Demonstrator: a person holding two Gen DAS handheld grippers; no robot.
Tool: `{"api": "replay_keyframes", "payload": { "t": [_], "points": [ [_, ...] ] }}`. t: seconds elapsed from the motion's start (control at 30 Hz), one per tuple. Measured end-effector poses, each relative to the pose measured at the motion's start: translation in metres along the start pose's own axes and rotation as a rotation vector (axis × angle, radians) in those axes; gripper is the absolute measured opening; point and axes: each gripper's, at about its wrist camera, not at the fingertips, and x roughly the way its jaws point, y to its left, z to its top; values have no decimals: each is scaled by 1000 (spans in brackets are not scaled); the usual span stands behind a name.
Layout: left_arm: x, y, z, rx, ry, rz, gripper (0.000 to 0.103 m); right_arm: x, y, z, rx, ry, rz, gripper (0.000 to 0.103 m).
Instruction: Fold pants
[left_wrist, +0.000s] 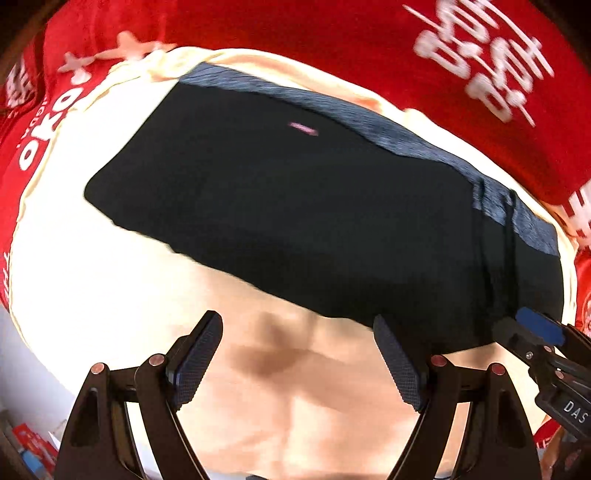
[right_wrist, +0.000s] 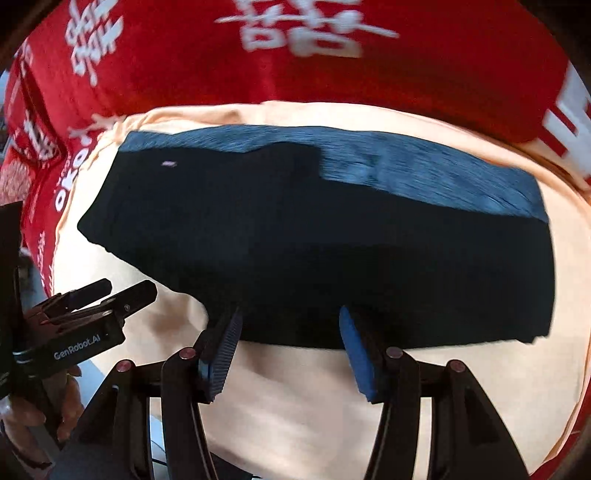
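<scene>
1. Hovering just short of the near edge of the pants (right_wrist: 314, 251), the right gripper (right_wrist: 288, 350) has its two fingers spread wide with nothing between them; the fingertips reach the dark hem, but whether they touch it I cannot tell.
2. The left gripper (left_wrist: 299, 354) is also spread wide and empty, over bare cream cloth (left_wrist: 110, 288), with the pants' near edge lying just ahead and to its right.
3. The pants lie flat as a dark block, already folded at least once by the look of it, their long axis running left to right across both views. The blue-grey waistband (right_wrist: 424, 173) sits along the far edge.
4. The right hand looks the nearer, set against the middle of the near edge; the left stands off toward the left end.
5. Cream cloth shows all round the pants, with most room at the near side. Beyond it the red printed cover (right_wrist: 332, 81) rings the whole patch, so I would judge a fold along the long axis has room to land.
</scene>
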Motion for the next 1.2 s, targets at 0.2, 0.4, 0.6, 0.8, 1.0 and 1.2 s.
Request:
{"api": "replay_keyframes", "payload": {
  "t": [0.2, 0.4, 0.6, 0.8, 1.0, 1.2],
  "points": [
    [3, 35, 2, -51, -16, -9, 85, 43, 16, 7, -34, 80, -37, 64],
    [13, 53, -1, -99, 1, -89, 85, 51, 26, 5, -83, 71, -59, 68],
    [12, 95, 13, -236, -88, -217, 85, 52, 21, 8, -59, 80, -34, 68],
    [32, 143, 30, -428, -133, -369, 85, 56, 22, 7, -68, 80, -29, 68],
    [52, 140, 38, -451, -173, -511, 85, 63, 26, 12, -65, 95, -18, 69],
    [46, 132, 53, -446, -190, -536, 85, 63, 25, 13, -57, 90, -14, 69]
  ]
}}
